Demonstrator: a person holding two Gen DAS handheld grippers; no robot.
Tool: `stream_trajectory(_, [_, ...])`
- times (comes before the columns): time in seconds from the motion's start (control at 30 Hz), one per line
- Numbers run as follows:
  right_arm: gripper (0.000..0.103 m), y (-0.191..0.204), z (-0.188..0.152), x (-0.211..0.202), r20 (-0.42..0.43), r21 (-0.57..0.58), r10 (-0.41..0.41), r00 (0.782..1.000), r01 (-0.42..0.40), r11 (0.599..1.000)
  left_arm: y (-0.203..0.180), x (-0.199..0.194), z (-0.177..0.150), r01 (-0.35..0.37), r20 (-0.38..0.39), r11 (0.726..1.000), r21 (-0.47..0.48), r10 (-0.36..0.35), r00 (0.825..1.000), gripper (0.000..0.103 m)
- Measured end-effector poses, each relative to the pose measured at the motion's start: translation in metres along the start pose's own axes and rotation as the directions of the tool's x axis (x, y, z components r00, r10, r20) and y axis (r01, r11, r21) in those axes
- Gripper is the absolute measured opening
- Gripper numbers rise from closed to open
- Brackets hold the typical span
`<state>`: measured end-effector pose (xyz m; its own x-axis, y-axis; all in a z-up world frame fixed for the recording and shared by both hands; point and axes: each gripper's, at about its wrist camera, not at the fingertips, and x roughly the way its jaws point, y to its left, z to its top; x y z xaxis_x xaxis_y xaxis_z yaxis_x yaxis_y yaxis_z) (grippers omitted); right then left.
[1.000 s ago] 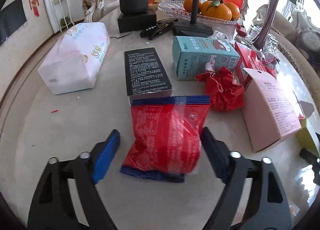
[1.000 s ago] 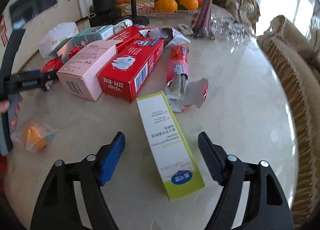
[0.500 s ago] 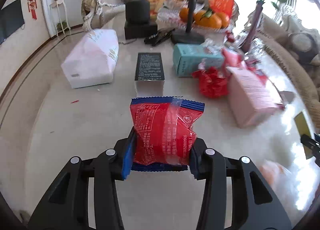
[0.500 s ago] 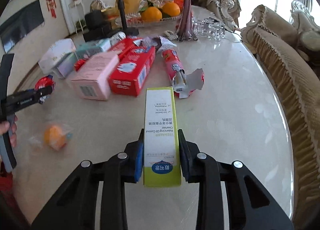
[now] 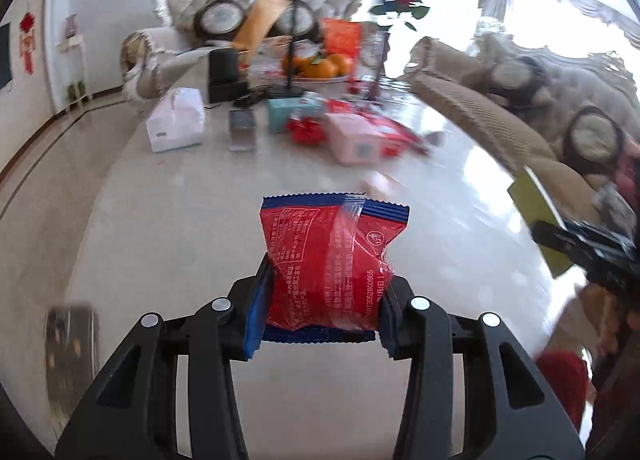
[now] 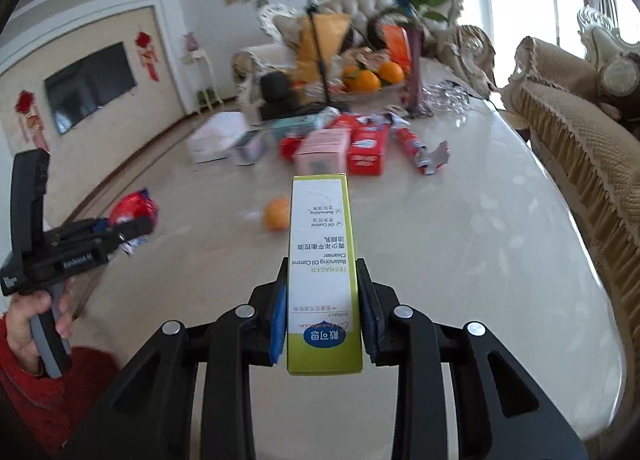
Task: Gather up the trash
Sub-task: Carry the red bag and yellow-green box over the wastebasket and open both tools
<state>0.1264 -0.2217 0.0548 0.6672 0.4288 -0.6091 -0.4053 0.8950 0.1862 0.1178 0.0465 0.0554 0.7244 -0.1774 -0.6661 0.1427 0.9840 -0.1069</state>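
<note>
My left gripper is shut on a red snack packet with blue ends, held upright above the pale marble table. In the right wrist view my right gripper is shut on a tall white and green cleanser box, lifted off the table. That view also shows the left gripper at the far left with the red packet in it, held by a hand in a red sleeve. More litter lies far back: a pink box, a red box, a torn red wrapper.
A wrapped orange lies mid-table. A white tissue pack, a teal box, a fruit plate with oranges, a vase of roses and a phone stand stand at the far end. Sofas line the right edge.
Both grippers closed, the left on the red packet and the right on the cleanser box, then lifted them and drew back from the litter pile.
</note>
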Motion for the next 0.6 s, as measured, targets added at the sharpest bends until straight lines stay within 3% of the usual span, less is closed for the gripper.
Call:
stream_trajectory(0.17, [0.029,0.029,-0.036,-0.047,0.020,0.002,0.068,0.998,-0.068,0.998,-0.028,-0.047,-0.055,0.069,-0.020,0.995,0.071,-0.067,0.998,0.044])
stream_trajectory(0.33, [0.029,0.070,-0.085,-0.088,-0.009,-0.025,0.132,0.991,-0.133,0.991,-0.054,-0.070,-0.125,0.106,-0.105,0.987,0.117,-0.094,0.990,0.044])
stream_trajectory(0.4, [0.029,0.080,-0.115,-0.085,-0.080,0.004,0.155,0.985,-0.155,0.988,-0.062,-0.059,-0.157,0.117,-0.173,0.984,0.132,-0.093,0.981,0.044])
stream_trajectory(0.5, [0.029,0.080,-0.161,-0.059,-0.205,0.074,0.122,0.971,-0.109,0.991,-0.065,-0.027,-0.206,0.125,-0.292,0.987,0.102,-0.091,0.952,0.044])
stream_trajectory(0.6, [0.029,0.066,-0.208,-0.026,-0.339,0.181,0.111,0.934,-0.051,0.982,-0.062,0.007,-0.236,0.122,-0.376,0.991,0.059,-0.091,0.922,0.044])
